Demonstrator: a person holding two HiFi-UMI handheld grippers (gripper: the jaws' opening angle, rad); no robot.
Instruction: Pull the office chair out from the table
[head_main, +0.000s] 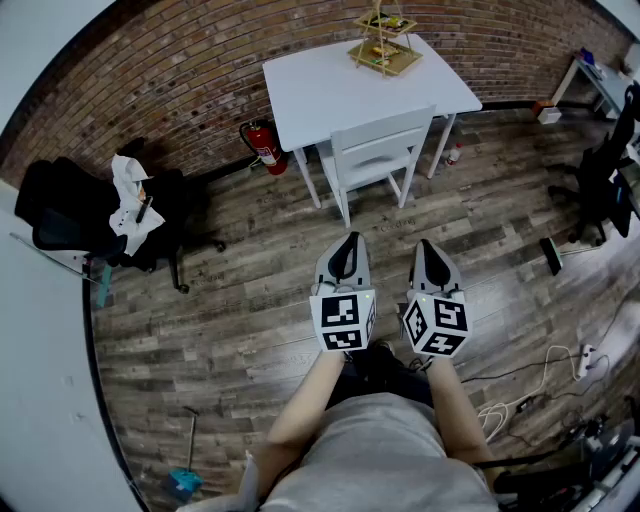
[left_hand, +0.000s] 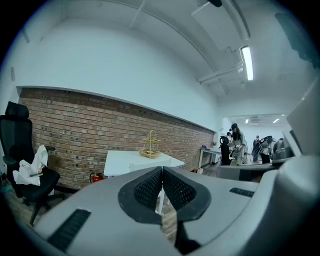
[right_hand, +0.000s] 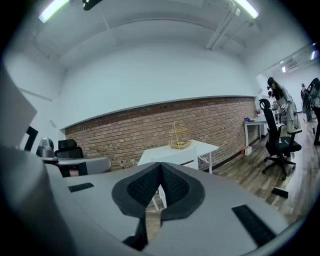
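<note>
Straight ahead in the head view, the white chair (head_main: 375, 150) stands upright on the wooden floor (head_main: 250, 300), tucked in at the near side of the white table (head_main: 330, 85), with its seat under the tabletop. Its front faces the brick wall (head_main: 150, 90) and its backrest is turned toward the person. The backrest's top rail, the chair's long line from this angle, runs along the table's near edge, slanting up toward the right of the picture. Both tools are well short of it: the left gripper (head_main: 347, 240) and the right gripper (head_main: 426, 245) are held side by side, pointing toward the chair. Each gripper view shows its jaws pressed together at the tips with nothing between them. A tiered stand (head_main: 384, 45) sits at the table's far edge, and a red fire extinguisher (head_main: 265, 147) stands by the wall beside the table's left legs. A black office chair (head_main: 70, 215) carrying a white cloth (head_main: 128, 200) stands well off to the left.
</note>
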